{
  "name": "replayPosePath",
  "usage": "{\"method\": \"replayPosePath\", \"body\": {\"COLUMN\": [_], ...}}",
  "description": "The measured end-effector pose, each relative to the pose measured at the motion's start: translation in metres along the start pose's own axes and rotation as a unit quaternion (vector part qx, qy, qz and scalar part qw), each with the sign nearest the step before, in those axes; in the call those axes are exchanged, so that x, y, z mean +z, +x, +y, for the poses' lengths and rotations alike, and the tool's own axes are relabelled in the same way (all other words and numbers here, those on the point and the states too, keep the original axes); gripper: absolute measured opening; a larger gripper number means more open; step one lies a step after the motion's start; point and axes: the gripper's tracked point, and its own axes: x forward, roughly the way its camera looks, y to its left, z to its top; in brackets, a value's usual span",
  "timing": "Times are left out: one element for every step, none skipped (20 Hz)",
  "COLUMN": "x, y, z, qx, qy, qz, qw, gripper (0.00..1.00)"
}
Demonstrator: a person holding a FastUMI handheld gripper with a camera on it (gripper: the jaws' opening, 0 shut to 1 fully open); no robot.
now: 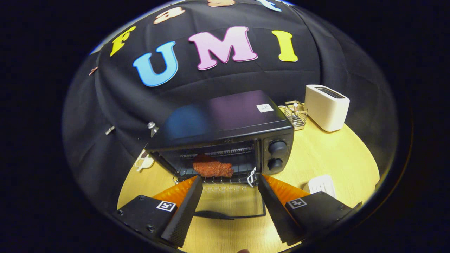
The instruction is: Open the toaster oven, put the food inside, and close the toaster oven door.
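Inside the toaster oven [225, 140], food [212, 169] rests on the rack; gripper [230, 182] jaws stand apart, empty, above the lowered door [230, 203] awaiting closure.

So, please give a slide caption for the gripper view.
Open gripper facing toaster oven, door down, food on rack.

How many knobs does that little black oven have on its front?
2. Both sit on the toaster oven panel right of the open door: upper knob, lower knob directly beneath. The open gripper holds nothing.
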Motion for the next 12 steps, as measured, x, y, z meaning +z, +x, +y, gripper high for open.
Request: {"method": "replayPosePath", "body": {"x": [-0.008, -0.017, -0.03, -0.043, -0.058, -0.072, -0.087, -0.101, -0.117, -0.129, -0.139, -0.148], "y": [-0.005, -0.008, -0.009, -0.011, -0.01, -0.011, -0.012, -0.011, -0.011, -0.006, -0.002, 0.003], "z": [0.005, 0.009, 0.011, 0.013, 0.018, 0.021, 0.026, 0.03, 0.033, 0.035, 0.035, 0.033], "qx": [0.0, -0.002, -0.006, -0.011, -0.01, -0.013, -0.011, -0.01, -0.011, -0.013, -0.017, -0.027], "qy": [-0.01, -0.016, -0.019, -0.019, -0.018, -0.02, -0.022, -0.027, -0.034, -0.039, -0.042, -0.049], "qz": [0.009, 0.02, 0.034, 0.05, 0.067, 0.084, 0.097, 0.111, 0.126, 0.14, 0.15, 0.159], "qw": [1.0, 1.0, 0.999, 0.998, 0.998, 0.996, 0.995, 0.993, 0.991, 0.989, 0.988, 0.986], "gripper": [0.98, 0.98, 0.98, 0.98, 0.98, 0.99, 0.99, 0.99, 0.99, 0.99, 0.99, 0.99]}}
